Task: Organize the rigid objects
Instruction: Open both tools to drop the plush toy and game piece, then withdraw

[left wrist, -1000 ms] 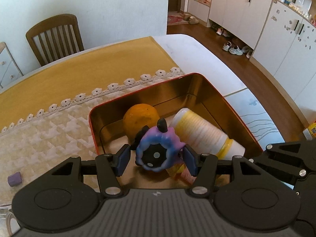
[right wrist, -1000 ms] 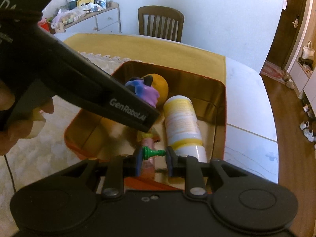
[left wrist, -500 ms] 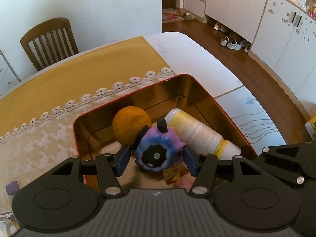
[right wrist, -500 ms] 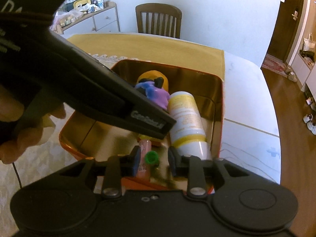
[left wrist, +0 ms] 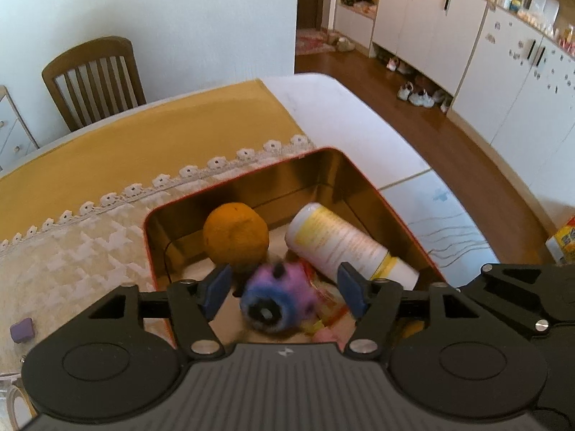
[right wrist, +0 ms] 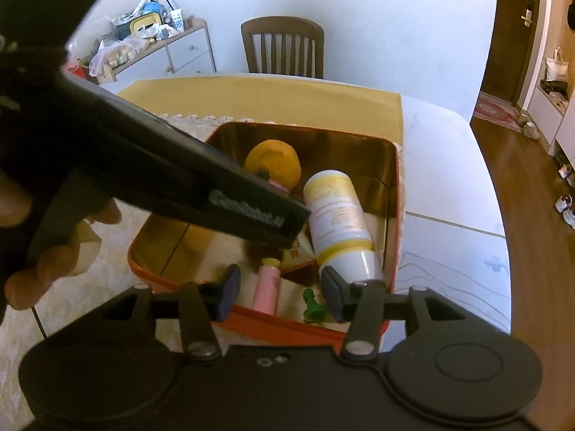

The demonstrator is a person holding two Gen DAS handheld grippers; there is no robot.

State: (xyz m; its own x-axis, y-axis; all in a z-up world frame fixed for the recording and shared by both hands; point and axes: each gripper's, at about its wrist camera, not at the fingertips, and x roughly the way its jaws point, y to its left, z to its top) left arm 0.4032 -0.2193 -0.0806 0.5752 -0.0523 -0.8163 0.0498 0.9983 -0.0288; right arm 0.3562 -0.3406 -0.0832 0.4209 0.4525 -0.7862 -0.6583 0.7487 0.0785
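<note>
An orange-red tin (left wrist: 363, 176) (right wrist: 393, 186) with a gold inside holds an orange (left wrist: 235, 235) (right wrist: 273, 165), a white and yellow bottle (left wrist: 345, 244) (right wrist: 337, 215) and a pink tube (right wrist: 266, 283). My left gripper (left wrist: 284, 289) hangs over the tin, its jaws opening. A purple and blue toy (left wrist: 275, 301), blurred, drops free between them without touching the pads. My right gripper (right wrist: 280, 296) is over the tin's near wall, jaws opening too. A green chess pawn (right wrist: 312, 307) lies loose in the tin by the right finger.
The tin stands on a cream lace cloth (left wrist: 72, 251) over a yellow tablecloth (left wrist: 143, 143). A small purple block (left wrist: 22, 329) lies on the cloth at left. A hand (right wrist: 54, 251) holds the left gripper's body. A wooden chair (right wrist: 284, 48) stands behind the table.
Both grippers' jaws have spread. The purple toy has slipped out of the left gripper and sunk into the tin. The green pawn has left the right gripper and lies in the tin.
</note>
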